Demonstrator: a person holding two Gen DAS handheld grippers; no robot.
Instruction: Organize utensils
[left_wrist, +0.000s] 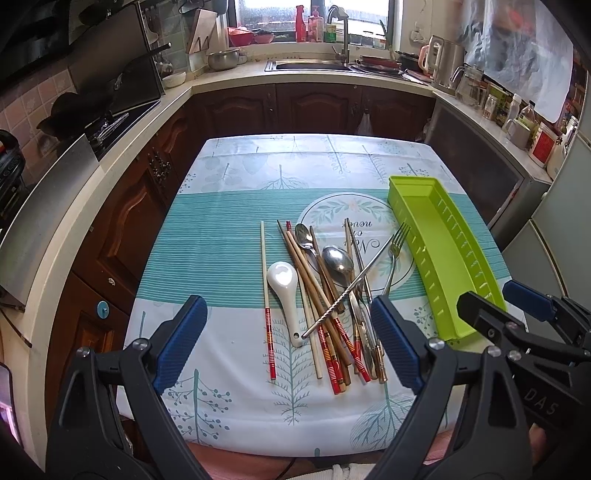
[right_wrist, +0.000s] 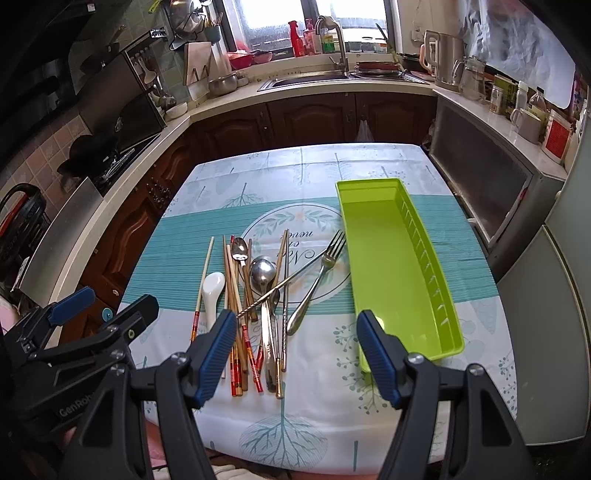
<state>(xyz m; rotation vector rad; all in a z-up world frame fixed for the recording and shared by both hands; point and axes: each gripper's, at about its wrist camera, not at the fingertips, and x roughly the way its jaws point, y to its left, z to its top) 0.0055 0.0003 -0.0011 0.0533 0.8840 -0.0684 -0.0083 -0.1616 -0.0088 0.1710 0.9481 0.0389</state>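
Left wrist view: left gripper (left_wrist: 288, 347), blue-padded fingers (left_wrist: 181, 339) spread wide, holding nothing, poised above heap of wooden chopsticks, steel spoons and fork (left_wrist: 325, 291) on leaf-print clothed surface (left_wrist: 221, 229).

Right wrist view: right gripper (right_wrist: 297, 354) likewise spread, empty; long lime-green plastic tray (right_wrist: 397, 266) beside heap, empty.

"DAS" on the right gripper (left_wrist: 524, 317) body, "GenRob" on the left gripper (right_wrist: 107, 306) body, inverted "never" on the tablecloth (right_wrist: 317, 233)
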